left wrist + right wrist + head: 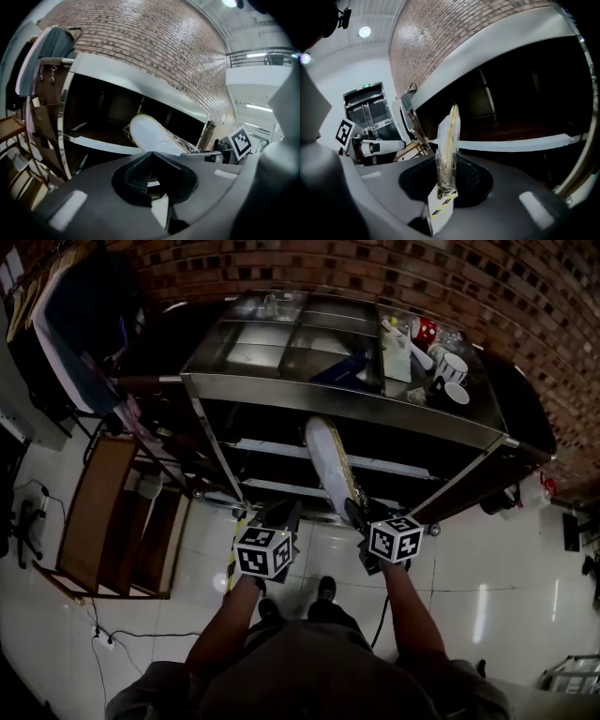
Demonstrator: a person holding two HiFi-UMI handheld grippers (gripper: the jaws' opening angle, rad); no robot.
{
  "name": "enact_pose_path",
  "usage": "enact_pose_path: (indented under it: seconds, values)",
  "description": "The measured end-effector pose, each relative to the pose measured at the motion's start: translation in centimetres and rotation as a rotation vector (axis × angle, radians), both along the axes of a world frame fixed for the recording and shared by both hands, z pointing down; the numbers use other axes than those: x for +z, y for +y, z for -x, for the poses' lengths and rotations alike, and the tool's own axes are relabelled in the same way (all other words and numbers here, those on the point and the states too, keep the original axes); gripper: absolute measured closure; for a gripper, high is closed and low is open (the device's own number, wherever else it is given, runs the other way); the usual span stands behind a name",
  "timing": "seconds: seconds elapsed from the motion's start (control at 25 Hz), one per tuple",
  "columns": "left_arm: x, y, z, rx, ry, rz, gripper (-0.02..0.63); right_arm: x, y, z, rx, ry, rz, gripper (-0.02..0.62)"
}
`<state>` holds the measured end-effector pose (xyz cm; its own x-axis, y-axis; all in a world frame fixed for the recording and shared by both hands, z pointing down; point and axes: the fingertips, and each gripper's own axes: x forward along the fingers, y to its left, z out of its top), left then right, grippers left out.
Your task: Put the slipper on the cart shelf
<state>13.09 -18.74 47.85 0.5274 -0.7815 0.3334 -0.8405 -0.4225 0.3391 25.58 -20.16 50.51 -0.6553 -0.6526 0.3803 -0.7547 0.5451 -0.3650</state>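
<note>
L claw [151,159]: jaws together, nothing btwn them. It hangs just left of the slipper [328,460] w/o touching it and looks like a spare hand for now. Slipper is in clear plastic wrap, sole pale, toe aimed fwd and up at the steel cart [281,388]. Its tip is over the front rail of the middle shelf [267,446]; can't tell if it rests on the rail. R claw [446,182]: nearly closed, pads pinching the heel end of the wrapped slipper, seen edge-on in the right gripper view. That claw alone carries it. Step in hand, as I read it: the carry-in, w/ the slipper at the shelf mouth but not yet set down. Next move prob. needs the R claw to push fwd and flatten the slipper so the sole lands on the shelf floor, clear of the rail. Only then shd the jaws part. Cart top is crowded on the right (mugs etc.), so the dark middle shelf looks the better spot.
</note>
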Motion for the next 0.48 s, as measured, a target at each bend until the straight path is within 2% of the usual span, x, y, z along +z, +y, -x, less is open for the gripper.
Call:
enact_pose_path:
  seconds: [0.24, 0.48]
  values:
    - [0.3, -3.3, -7.9, 0.122, -0.023, 0.005, 0.598, 0.9, -4.0, -9.8, 0.22, 0.01, 0.024, 0.535]
    - [0.8, -6.4, -12.4, 0.174, -0.04, 0.013, 0.598, 1.7, -8.6, -16.1, 0.356, 0.015, 0.045, 0.535]
